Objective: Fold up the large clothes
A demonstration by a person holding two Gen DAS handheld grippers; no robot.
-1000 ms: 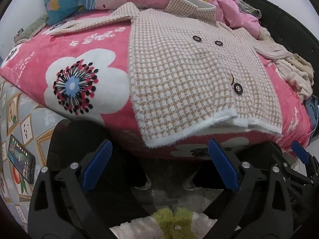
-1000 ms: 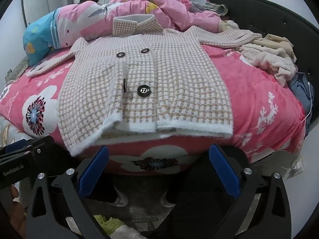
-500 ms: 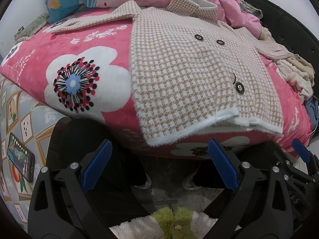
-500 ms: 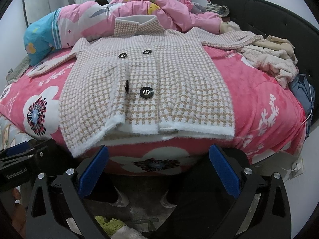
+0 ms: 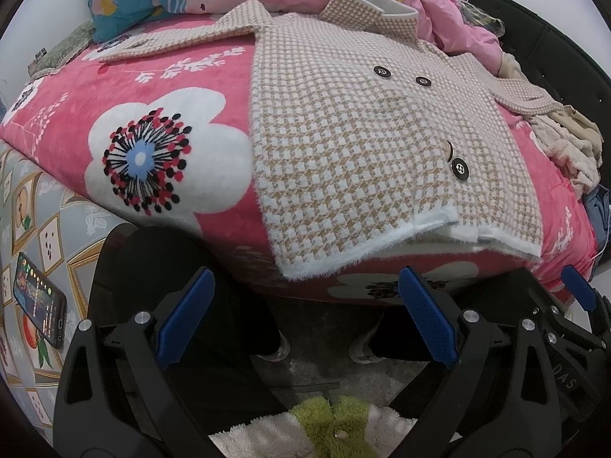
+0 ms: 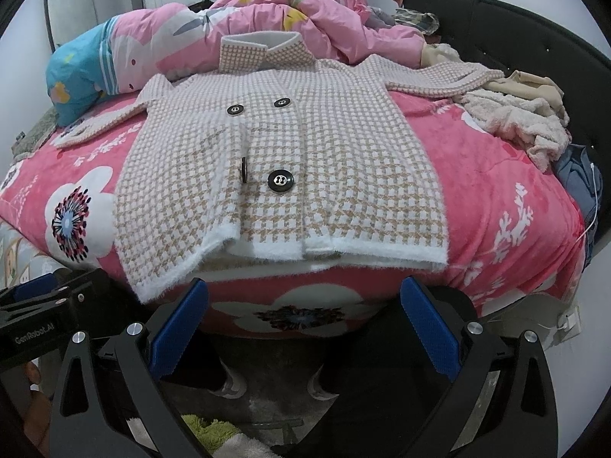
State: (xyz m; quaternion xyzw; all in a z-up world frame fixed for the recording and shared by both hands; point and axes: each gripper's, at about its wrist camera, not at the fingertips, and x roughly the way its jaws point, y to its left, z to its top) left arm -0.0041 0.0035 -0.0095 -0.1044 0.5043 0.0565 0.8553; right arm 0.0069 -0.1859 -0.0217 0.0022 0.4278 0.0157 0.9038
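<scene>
Pink bed (image 6: 496, 175), checked coat (image 6: 305, 175) unmoved, nearer.

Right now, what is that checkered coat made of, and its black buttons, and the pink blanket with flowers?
The coat looks like a thick, fuzzy knit, maybe wool or a blend: its white hem is hairy. The black buttons look like hard, glossy plastic with pale centres, though I can't be sure. The pink blanket looks like soft plush fleece, with a matte, velvety nap.

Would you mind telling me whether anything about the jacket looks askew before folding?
Yes: the checked jacket's lower-left front panel droops over the bed edge, below the rest of the hem, and one button stands on edge instead of lying flat.
</scene>
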